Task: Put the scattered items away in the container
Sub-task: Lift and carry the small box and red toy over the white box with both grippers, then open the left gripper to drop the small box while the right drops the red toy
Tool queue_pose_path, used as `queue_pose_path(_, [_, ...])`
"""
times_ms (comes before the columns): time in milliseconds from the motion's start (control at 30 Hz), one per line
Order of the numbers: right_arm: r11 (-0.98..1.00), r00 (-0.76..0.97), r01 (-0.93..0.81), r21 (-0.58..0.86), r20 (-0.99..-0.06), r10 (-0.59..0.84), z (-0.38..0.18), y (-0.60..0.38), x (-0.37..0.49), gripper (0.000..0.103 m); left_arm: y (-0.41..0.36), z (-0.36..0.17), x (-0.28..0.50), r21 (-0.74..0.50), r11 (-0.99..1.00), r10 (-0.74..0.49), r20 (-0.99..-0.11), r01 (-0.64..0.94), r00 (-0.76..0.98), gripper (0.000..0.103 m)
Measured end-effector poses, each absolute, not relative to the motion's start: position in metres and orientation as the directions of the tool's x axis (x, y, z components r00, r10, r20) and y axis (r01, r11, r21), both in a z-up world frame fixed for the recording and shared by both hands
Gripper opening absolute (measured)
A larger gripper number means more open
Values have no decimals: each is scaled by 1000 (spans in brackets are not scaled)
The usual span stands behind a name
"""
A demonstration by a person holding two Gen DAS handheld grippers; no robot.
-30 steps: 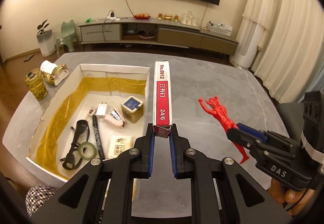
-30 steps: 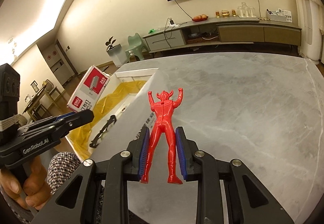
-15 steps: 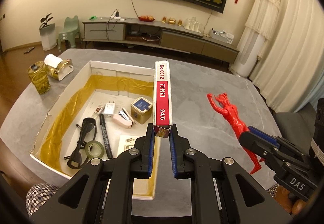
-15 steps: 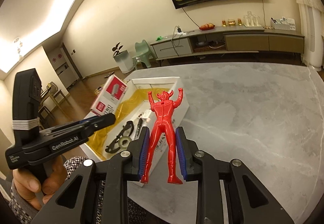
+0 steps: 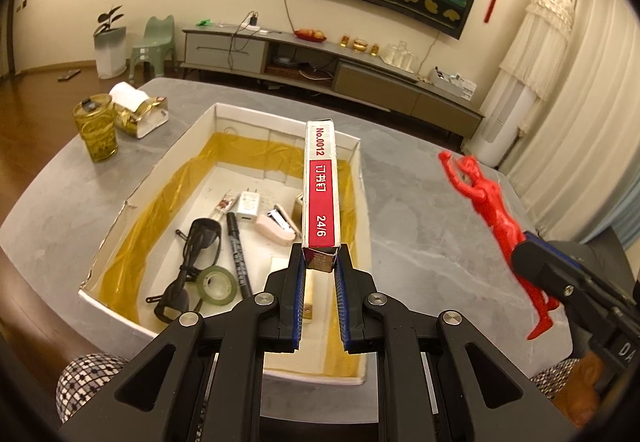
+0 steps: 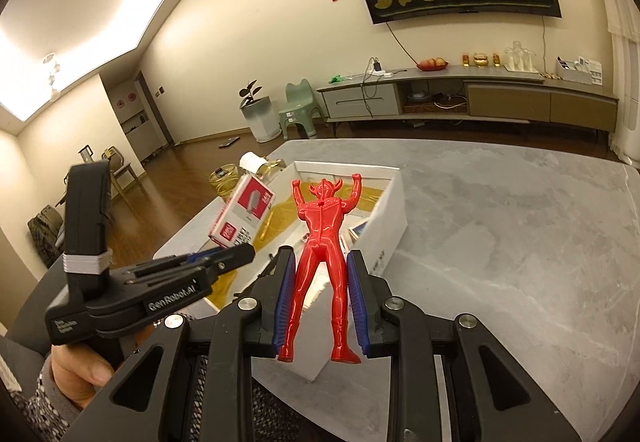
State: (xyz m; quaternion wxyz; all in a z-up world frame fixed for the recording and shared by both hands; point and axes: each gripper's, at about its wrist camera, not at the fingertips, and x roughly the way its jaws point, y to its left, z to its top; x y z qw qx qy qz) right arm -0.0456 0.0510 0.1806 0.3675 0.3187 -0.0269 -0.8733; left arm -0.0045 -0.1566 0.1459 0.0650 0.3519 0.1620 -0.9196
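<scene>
My left gripper is shut on a red and white staple box, which hangs over the right half of the white cardboard box with its yellow liner. In the right wrist view the staple box and left gripper show at the left. My right gripper is shut on the legs of a red toy figure, held upright above the box's near corner. From the left wrist view, the figure and right gripper hover over the table right of the box.
Inside the box lie sunglasses, a tape roll, a black marker, a white charger and a pink stapler. A yellow glass jar and a tissue holder stand on the grey table at far left.
Both grippers have risen and shifted left toward the box; the staple box now hangs over the box's interior and the red figure is nearer its right wall. Grips are unchanged.
</scene>
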Motion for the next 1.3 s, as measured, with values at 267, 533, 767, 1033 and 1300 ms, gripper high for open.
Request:
queue_pose_path(267, [-713,-517,649,265,-534,-669,191,24,-44,28,-176,139,1,-265,-926,-21,-675,270,-737,14])
queue_pose_path(533, [-698,-504,670,253,-535,-678,199,-5,-46,28,-194,131,1,-280,-910,-33,-686,305,-727,14])
queue_pose_path(767, [-688,-489,679,254,-543,-683,203,-28,-54,28,-209,122,-7,-288,-897,-37,-707,335,-707,15])
queue_pose_path(1033, [-684,-426,660,311,-595,-682,185,-53,-83,28,-234,112,-19,-306,-869,-49,-729,389,-683,15])
queue_pose_path(1300, [-696,-351,606,386,-655,-669,155,-74,-120,28,-246,100,-35,-385,-841,38,-742,379,-669,15])
